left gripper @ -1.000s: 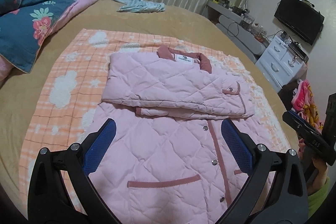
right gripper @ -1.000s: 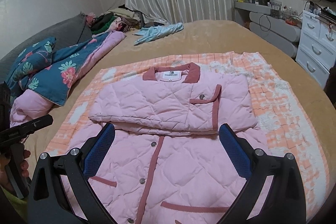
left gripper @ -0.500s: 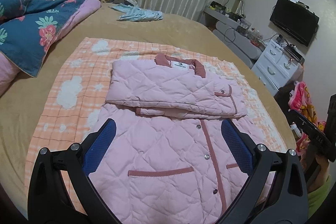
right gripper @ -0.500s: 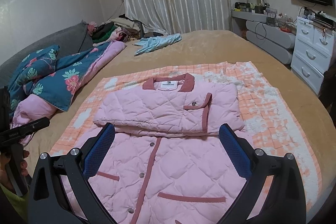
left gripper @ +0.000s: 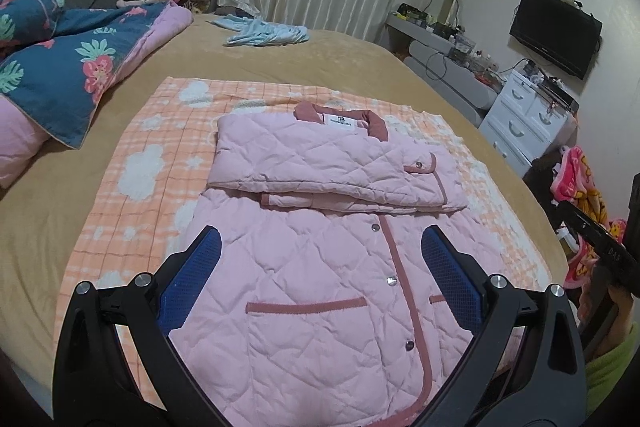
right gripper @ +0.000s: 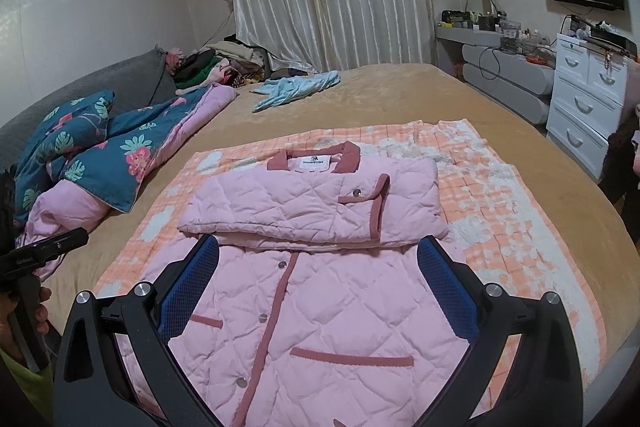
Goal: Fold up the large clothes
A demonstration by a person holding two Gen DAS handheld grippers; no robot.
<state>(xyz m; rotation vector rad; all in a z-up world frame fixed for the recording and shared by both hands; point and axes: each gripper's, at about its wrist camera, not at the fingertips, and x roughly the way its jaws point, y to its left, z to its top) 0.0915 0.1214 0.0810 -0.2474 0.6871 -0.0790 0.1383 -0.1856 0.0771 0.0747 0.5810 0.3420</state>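
A pink quilted jacket (left gripper: 320, 267) (right gripper: 320, 307) with dusty-rose trim lies flat on an orange checked blanket (left gripper: 140, 187) (right gripper: 500, 195) on the bed. Its sleeves are folded across the chest into a thick band (left gripper: 332, 163) (right gripper: 312, 207) below the collar. My left gripper (left gripper: 320, 279) hovers open above the jacket's lower half, holding nothing. My right gripper (right gripper: 318, 283) is open too, above the hem area, empty. Each gripper shows at the edge of the other's view: the right one (left gripper: 600, 247), the left one (right gripper: 40, 255).
A floral blue quilt (left gripper: 60, 55) (right gripper: 100, 147) lies bunched at the left. A light blue garment (left gripper: 264, 33) (right gripper: 300, 87) rests further up the tan bed. White drawers (left gripper: 528, 119) (right gripper: 588, 99), a shelf and a wall TV (left gripper: 554, 31) stand at the right.
Both grippers have drawn back and risen a little from the jacket, so it looks smaller and further off. The jacket itself has not moved.
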